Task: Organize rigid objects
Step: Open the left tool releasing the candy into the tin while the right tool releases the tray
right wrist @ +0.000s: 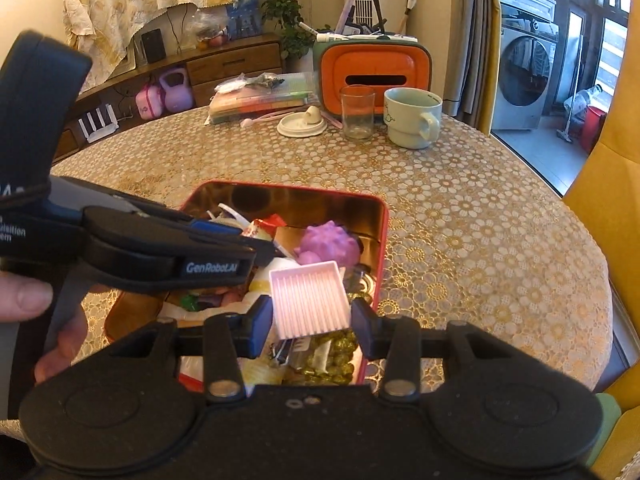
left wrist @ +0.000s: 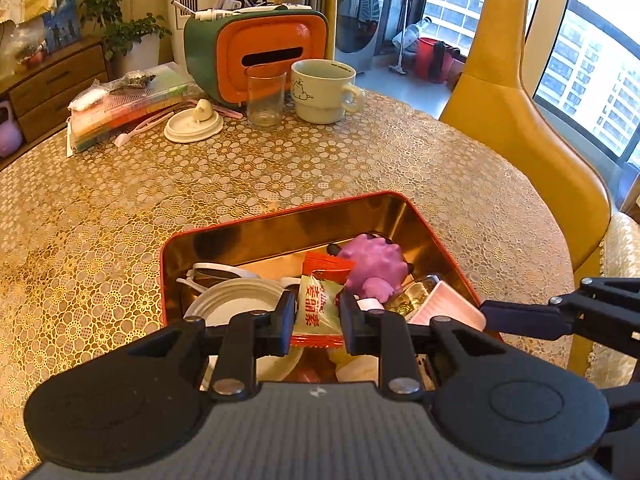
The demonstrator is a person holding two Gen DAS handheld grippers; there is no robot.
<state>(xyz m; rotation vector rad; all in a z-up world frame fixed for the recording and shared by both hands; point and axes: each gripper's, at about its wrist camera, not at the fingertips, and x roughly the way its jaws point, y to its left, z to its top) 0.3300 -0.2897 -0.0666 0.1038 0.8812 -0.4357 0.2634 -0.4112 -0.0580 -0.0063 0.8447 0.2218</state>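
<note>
A red tin box (left wrist: 280, 216) (right wrist: 384, 216) with a gold inside sits on the table, full of small items. My left gripper (left wrist: 316, 318) is shut on a snack packet (left wrist: 318, 312), white and red with red characters, above the box. My right gripper (right wrist: 310, 320) is shut on a pink ribbed plastic tray (right wrist: 308, 300), held over the box's right side; it also shows in the left wrist view (left wrist: 448, 304). A purple spiky toy (left wrist: 374, 264) (right wrist: 330, 246), a white round lid (left wrist: 236, 300) and gold beads (right wrist: 336, 356) lie in the box.
At the table's far side stand an orange-green tissue box (left wrist: 264, 56) (right wrist: 374, 68), a clear glass (left wrist: 265, 94) (right wrist: 357, 111), a pale mug (left wrist: 324, 90) (right wrist: 412, 118), a white lid (left wrist: 193, 124) and a stack of coloured boxes (left wrist: 128, 106). A yellow chair (left wrist: 516, 112) stands right.
</note>
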